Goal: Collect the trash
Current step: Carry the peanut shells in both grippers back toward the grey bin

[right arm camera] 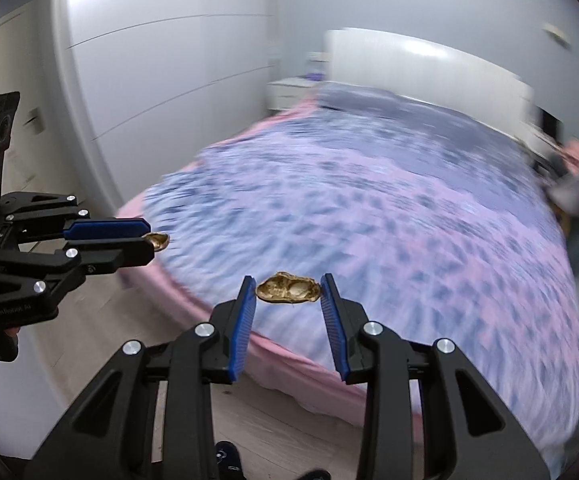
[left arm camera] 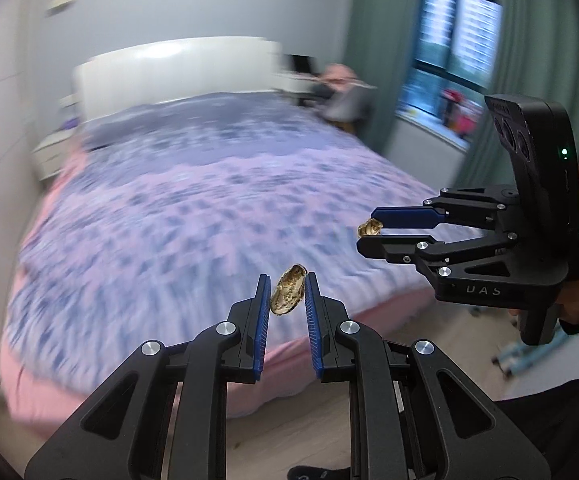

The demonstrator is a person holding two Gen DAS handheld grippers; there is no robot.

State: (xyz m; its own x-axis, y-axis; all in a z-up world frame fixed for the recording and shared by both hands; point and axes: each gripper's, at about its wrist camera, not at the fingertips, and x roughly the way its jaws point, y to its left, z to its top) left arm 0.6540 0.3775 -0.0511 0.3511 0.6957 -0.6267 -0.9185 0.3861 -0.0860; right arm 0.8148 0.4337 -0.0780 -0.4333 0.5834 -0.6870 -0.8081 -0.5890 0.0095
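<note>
Landmark: the bed [left arm camera: 193,200], covered by a purple and pink patterned spread, its white headboard [left arm camera: 177,68] against the far wall; the background was blurred.

Left gripper [left arm camera: 287,292]: clamped on a peanut shell half [left arm camera: 286,290], held upright between the blue pads, above the foot end of the bed.

Right gripper [right arm camera: 288,288]: clamped on a second peanut shell half [right arm camera: 288,288], held lengthwise across the gap, hollow side facing the camera, also above the foot end of the bed.

Cross view: each gripper appeared in the other's camera, level with it beside the bed, its shell showing only as a small tip past the pads.

Handling, as judged: each shell was very light, thin, dry and brittle; a hard squeeze would probably crack it, so only slight pressure suited it.

Where to take hold, as judged: across the rim edges or end to end, as shown, where the curved wall resisted best; the right grip on the two ends looked the less secure and could let the shell pivot or slip.

Containers: no bin, bag or other container for trash was visible in either view, so none could be described.

Floor [right arm camera: 101,320]: pale wood beside the bed, with no further shells seen on it.
</note>
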